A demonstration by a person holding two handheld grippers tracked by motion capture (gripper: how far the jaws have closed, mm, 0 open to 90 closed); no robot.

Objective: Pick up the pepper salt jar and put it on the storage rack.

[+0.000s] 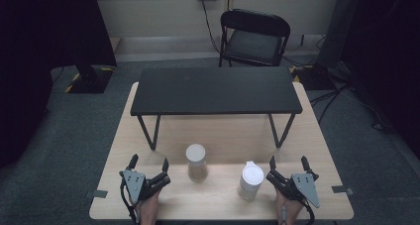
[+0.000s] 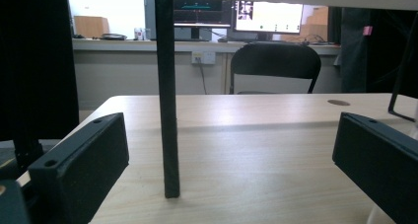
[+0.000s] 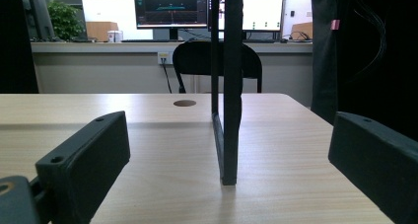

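A brown jar (image 1: 196, 162) with a pale lid and a white lidded cup (image 1: 250, 181) are standing on the wooden table (image 1: 218, 205), between the two tongs and touching neither. The left tongs (image 1: 149, 163) are resting just left of the jar, jaws apart; the right tongs (image 1: 288, 162) are sitting just right of the cup, jaws apart. A black shelf (image 1: 215, 90) is standing farther back, with a black chair (image 1: 254, 38) behind it.
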